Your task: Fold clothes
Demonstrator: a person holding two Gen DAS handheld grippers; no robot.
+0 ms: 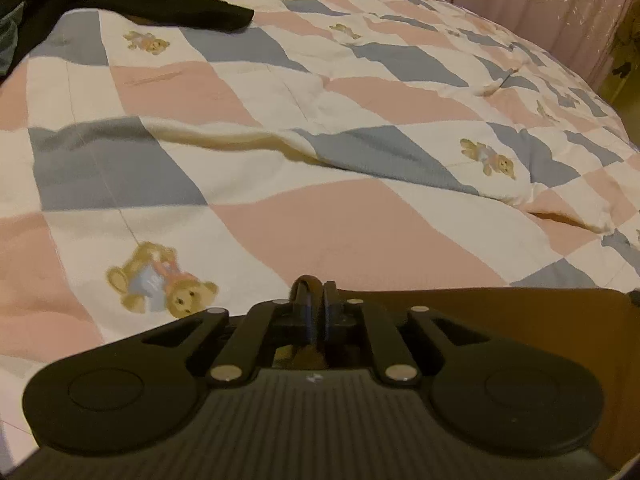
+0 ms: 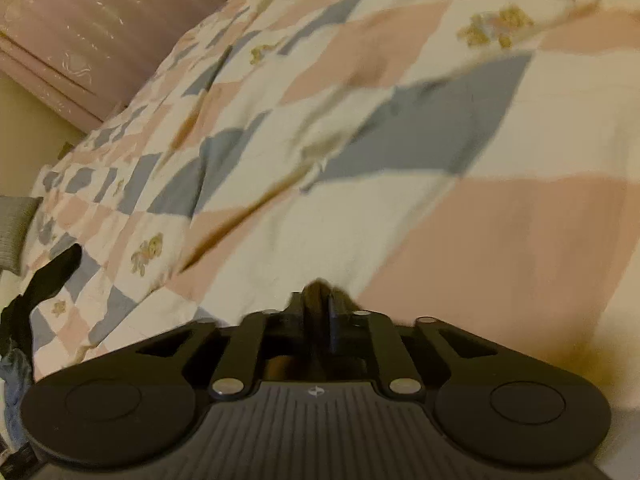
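My left tool (image 1: pixel 316 300) has its two fingers pressed together with nothing visible between them, and it hovers low over the bed, pointing across a pink square of the bedspread (image 1: pixel 360 208). Just left of the tool a printed teddy bear (image 1: pixel 160 280) lies on a white square, and a shadow of the tool falls to the right of the fingers. Farther out, a long raised crease (image 1: pixel 304 148) runs across the cover from left to right. The thing to be folded, a black garment (image 1: pixel 132 0), lies well apart from the tool at the far left of the bed, one long sleeve or leg stretched out flat toward the right; something grey-blue (image 1: pixel 8 36) shows at the edge beside it. Beyond the bed stands a pink curtain (image 1: pixel 560 8). My right tool (image 2: pixel 320 300) likewise has its fingers drawn together, gripping nothing that I can see, and it also hangs close above the same bedspread (image 2: pixel 500 232), over white and pink squares; this view is blurred. The black garment (image 2: pixel 44 280) shows here at the far left edge, well away from the tool, with a bit of blue cloth (image 2: pixel 16 368) below it and a grey cushion (image 2: pixel 16 224) above.
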